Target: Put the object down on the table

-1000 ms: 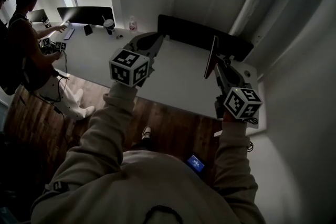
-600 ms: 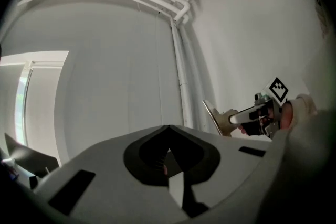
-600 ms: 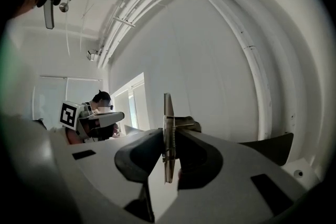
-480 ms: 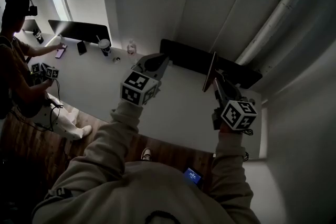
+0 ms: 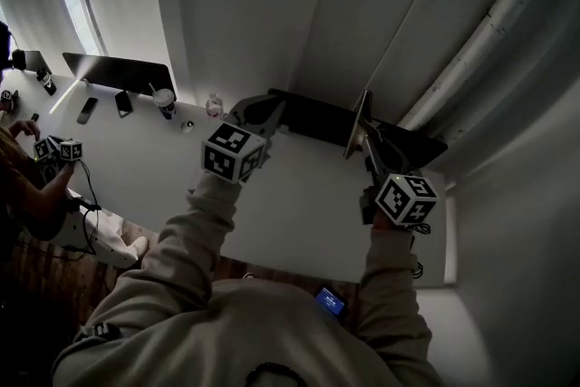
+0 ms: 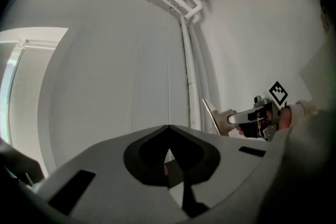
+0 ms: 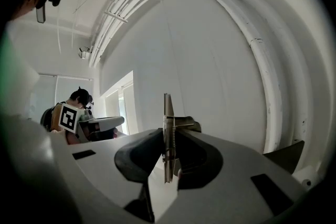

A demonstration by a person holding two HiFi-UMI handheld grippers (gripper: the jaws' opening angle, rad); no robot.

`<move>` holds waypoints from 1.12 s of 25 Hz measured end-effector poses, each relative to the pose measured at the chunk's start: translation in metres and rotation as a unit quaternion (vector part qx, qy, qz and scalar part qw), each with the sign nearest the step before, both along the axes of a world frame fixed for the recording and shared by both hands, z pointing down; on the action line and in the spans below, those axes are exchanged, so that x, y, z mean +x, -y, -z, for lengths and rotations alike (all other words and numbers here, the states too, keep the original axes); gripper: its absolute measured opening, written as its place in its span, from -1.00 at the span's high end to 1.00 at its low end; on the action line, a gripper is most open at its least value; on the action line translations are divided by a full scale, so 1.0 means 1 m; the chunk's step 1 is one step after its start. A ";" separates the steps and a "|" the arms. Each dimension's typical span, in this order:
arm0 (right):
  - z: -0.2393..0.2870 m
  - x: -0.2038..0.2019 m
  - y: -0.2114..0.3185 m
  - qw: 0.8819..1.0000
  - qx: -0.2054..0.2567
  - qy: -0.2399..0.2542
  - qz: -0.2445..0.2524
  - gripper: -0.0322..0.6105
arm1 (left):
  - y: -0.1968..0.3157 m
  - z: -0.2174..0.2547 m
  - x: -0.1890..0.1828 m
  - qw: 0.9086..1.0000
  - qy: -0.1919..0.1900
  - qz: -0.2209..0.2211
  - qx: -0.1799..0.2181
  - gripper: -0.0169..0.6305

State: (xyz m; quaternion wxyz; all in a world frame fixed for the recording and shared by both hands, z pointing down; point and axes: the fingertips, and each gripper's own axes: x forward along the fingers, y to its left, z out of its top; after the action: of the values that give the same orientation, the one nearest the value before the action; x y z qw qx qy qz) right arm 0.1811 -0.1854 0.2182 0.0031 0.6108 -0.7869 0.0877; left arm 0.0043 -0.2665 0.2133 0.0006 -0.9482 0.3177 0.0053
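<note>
Right gripper (image 7: 167, 157): clamped on thin, flat clipboard (image 7: 167, 113), upright
Left gripper (image 6: 168, 131): jaws together, empty
Cup (image 5: 164, 100): far edge of table (image 5: 299, 190), contents unseen

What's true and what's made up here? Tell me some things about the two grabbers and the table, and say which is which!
1. The right gripper is clamped on a thin flat board. True.
2. The board lies flat on the table. False: it stands on edge in the jaws and has not been laid down.
3. The left gripper carries a cup. False: nothing is between its jaws. The cup stands far off on the table's left part.
4. The table is white. True.
</note>
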 end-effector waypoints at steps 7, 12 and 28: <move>0.011 0.008 0.010 1.000 0.012 -0.001 0.002 0.62 | 0.011 0.010 0.000 1.000 0.001 0.020 0.006 0.96; 0.008 0.010 0.011 1.000 0.001 -0.003 0.013 0.62 | 0.003 0.012 0.011 1.000 0.000 0.003 -0.001 0.96; -0.002 0.032 0.016 1.000 -0.001 -0.009 0.011 0.62 | 0.001 -0.019 0.029 1.000 0.014 -0.016 -0.018 0.96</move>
State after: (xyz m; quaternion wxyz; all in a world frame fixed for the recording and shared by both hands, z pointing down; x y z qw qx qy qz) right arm 0.2130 -0.2010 0.2199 0.0118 0.6031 -0.7932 0.0830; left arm 0.0329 -0.2679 0.2326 -0.0121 -0.9531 0.3020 -0.0136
